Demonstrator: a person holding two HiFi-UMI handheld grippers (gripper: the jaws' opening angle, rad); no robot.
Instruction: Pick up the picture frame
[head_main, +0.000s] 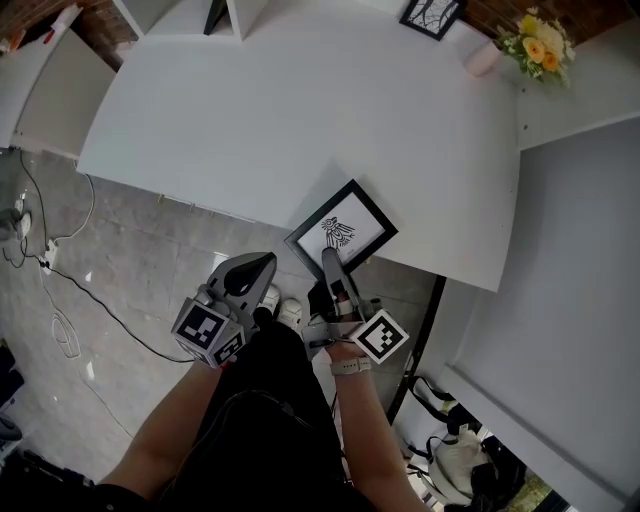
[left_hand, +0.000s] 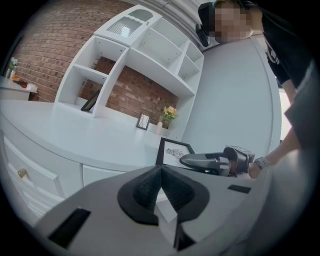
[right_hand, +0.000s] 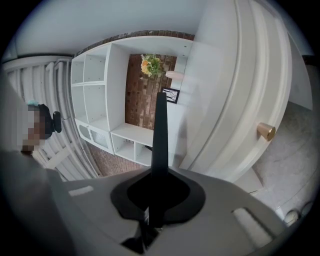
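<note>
Picture frame (head_main: 342, 232): black border, white mat w/ a small dark print, at the desk (head_main: 280, 120) near edge, one corner seemingly past that edge. Can't tell if it rests flat on the desk or is tipped up. R gripper (head_main: 330, 262) reaches in from off the desk front and is clamped on the frame. In the right gripper view the thin black border runs edge-on straight up between the jaws. L gripper (head_main: 262, 268) hangs off the desk front as well, pads together w/ nothing in them.

Handling, my guess: light, stiff, thin. Prob glazed, so fragile, and the smooth border could slip or swing in a pinch at one side. Best hold is on the border, as deep as poss, not on the pane.

Desk top is plain white, smooth, mostly bare. At the desk back: a second small frame (head_main: 432, 15), a flower bunch (head_main: 542, 42), a white shelf unit (left_hand: 145, 55), w/ brick wall behind. Below the desk front, grey tiled floor (head_main: 130, 260) w/ cables.
</note>
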